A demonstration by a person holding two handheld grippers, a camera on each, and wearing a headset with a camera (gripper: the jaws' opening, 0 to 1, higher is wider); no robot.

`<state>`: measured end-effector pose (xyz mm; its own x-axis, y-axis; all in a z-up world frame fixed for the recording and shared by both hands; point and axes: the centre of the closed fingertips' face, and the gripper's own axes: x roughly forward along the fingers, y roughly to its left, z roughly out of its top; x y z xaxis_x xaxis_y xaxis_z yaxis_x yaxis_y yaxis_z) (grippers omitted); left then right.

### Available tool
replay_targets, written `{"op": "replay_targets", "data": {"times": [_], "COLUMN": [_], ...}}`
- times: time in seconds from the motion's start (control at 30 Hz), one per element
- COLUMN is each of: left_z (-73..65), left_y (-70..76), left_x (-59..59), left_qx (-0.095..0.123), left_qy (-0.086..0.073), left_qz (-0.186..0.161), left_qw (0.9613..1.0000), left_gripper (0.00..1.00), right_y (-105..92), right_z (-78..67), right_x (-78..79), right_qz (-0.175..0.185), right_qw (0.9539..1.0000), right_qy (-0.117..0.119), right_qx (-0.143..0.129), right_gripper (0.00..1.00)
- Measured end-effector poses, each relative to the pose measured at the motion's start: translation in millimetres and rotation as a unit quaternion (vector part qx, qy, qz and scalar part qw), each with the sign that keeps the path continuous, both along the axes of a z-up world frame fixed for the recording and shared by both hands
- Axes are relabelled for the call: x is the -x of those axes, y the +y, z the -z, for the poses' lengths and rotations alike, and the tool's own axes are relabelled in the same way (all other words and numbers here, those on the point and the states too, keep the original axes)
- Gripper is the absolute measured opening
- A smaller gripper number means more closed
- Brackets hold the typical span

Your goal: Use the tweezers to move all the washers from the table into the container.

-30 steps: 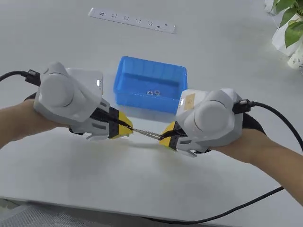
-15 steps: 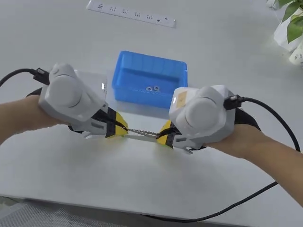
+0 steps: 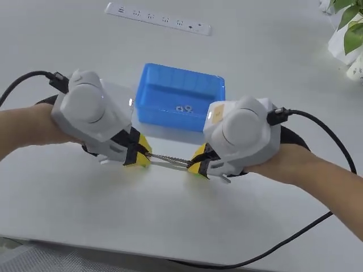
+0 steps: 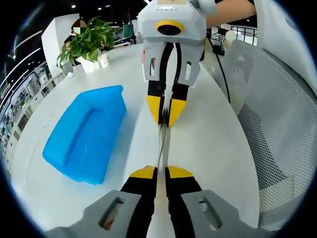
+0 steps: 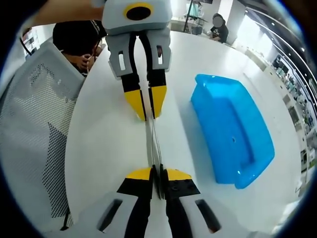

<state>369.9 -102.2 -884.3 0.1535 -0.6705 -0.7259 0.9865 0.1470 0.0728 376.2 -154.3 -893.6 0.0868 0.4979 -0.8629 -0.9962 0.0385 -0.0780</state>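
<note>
Thin metal tweezers (image 3: 169, 160) hang level just above the white table, spanning the gap between my two grippers. The left gripper (image 3: 145, 156) is shut on one end and the right gripper (image 3: 194, 165) is shut on the other. In the left gripper view the tweezers (image 4: 161, 144) run from my own jaws up to the right gripper (image 4: 167, 118). The right gripper view mirrors this, with the tweezers (image 5: 153, 141) reaching the left gripper (image 5: 147, 113). Just behind stands the blue container (image 3: 180, 72), with two washers (image 3: 184, 108) on its floor.
A white power strip (image 3: 159, 18) lies at the table's far edge and a potted plant (image 3: 347, 25) stands at the far right. Black cables trail from both grippers. A mesh chair (image 4: 277, 129) stands beside the table's near edge.
Both grippers keep their hold on the tweezers and have drifted slightly left together. The camera has shifted a little.
</note>
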Motion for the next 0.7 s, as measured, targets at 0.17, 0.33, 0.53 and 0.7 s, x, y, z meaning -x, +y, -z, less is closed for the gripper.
{"op": "replay_targets", "data": {"times": [0.17,0.33,0.53,0.7], "left_z": [0.0,0.2,0.3,0.2], "left_y": [0.2,-1.1,-2.2,-2.6], "left_x": [2.2,3.1,2.6,0.7], "left_qx": [-0.002,-0.007,-0.014,-0.017], "left_qy": [0.010,0.019,0.022,0.024], "left_qz": [-0.003,-0.002,-0.001,-0.004], "left_qw": [0.9999,0.9998,0.9997,0.9996], "left_gripper": [0.10,0.10,0.10,0.10], "right_y": [-0.6,-0.7,-0.6,-0.6], "right_z": [-0.3,-1.1,-1.3,-1.7], "right_x": [-1.4,-1.4,0.2,1.1], "right_qz": [0.006,0.005,-0.002,-0.007], "right_qw": [0.9999,0.9993,0.9987,0.9983], "right_qy": [0.015,0.035,0.051,0.058], "right_qx": [-0.005,-0.009,-0.007,-0.005], "right_gripper": [0.11,0.12,0.12,0.12]}}
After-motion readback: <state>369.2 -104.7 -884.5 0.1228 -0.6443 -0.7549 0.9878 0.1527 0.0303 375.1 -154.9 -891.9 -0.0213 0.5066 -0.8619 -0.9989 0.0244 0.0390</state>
